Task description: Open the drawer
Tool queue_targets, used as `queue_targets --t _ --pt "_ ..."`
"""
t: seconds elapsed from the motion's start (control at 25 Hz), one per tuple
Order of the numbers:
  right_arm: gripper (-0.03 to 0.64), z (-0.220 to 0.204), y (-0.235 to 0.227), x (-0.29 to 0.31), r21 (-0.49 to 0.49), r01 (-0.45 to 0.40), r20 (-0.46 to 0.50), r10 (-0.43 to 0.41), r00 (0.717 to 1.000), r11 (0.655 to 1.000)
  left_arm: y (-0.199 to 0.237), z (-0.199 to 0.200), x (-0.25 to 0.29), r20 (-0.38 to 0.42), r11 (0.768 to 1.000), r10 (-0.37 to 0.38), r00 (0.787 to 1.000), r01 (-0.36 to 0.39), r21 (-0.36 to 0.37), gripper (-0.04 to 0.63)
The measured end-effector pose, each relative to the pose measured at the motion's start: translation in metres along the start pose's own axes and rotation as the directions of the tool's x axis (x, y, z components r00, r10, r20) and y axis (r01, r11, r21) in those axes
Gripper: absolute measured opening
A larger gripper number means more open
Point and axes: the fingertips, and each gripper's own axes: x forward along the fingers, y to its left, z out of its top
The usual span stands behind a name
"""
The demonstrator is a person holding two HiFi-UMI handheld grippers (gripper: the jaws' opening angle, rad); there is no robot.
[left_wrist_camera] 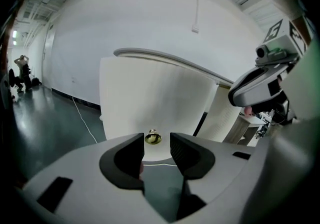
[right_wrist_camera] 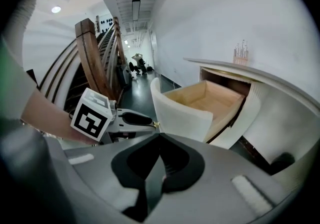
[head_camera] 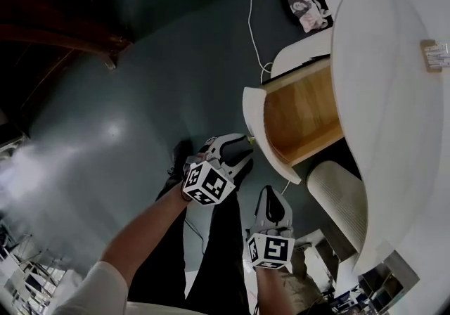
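Note:
The drawer (head_camera: 302, 113) stands pulled out of the white curved cabinet (head_camera: 383, 95), its wooden inside showing. Its white curved front (left_wrist_camera: 150, 103) carries a small brass knob (left_wrist_camera: 153, 138). My left gripper (head_camera: 242, 143) sits right at that front; in the left gripper view the left gripper (left_wrist_camera: 157, 144) is open, and the knob lies just ahead of the gap with the pads off it. My right gripper (head_camera: 275, 197) hangs lower and nearer to me, apart from the drawer. In its own view the right gripper (right_wrist_camera: 159, 140) is shut with nothing in it, and the open drawer (right_wrist_camera: 200, 100) lies ahead.
A white cable (head_camera: 252, 18) runs over the dark green floor towards the cabinet. A small printed bag (head_camera: 304, 5) lies by the cabinet's far end. A ribbed white panel (head_camera: 337, 197) stands under the drawer. A wooden stair rail (right_wrist_camera: 92, 48) rises at the left.

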Motion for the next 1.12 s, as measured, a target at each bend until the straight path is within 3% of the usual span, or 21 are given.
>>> queue_targets --t 0.32,0.52,0.88,1.12 --pt "0.011 0.058 -0.001 -0.042 0.072 0.072 0.049 -0.076 0.996 0.995 -0.003 0.065 -0.059 -0.022 0.999 -0.039 0.999 0.039 0.030 0.166" --pt "0.011 0.106 -0.001 -0.076 0.184 0.112 0.088 -0.130 0.988 0.976 -0.007 0.120 -0.106 -0.020 0.996 -0.075 0.997 0.075 0.042 0.166" --pt "0.011 0.192 0.006 -0.146 0.223 0.190 0.184 -0.233 0.955 0.956 -0.025 0.221 -0.176 0.010 0.990 -0.118 0.993 0.117 0.074 0.150" --pt "0.011 0.230 0.008 -0.199 0.261 0.214 0.228 -0.276 0.934 0.941 -0.046 0.281 -0.222 0.031 0.981 -0.146 0.989 0.141 0.133 0.132"
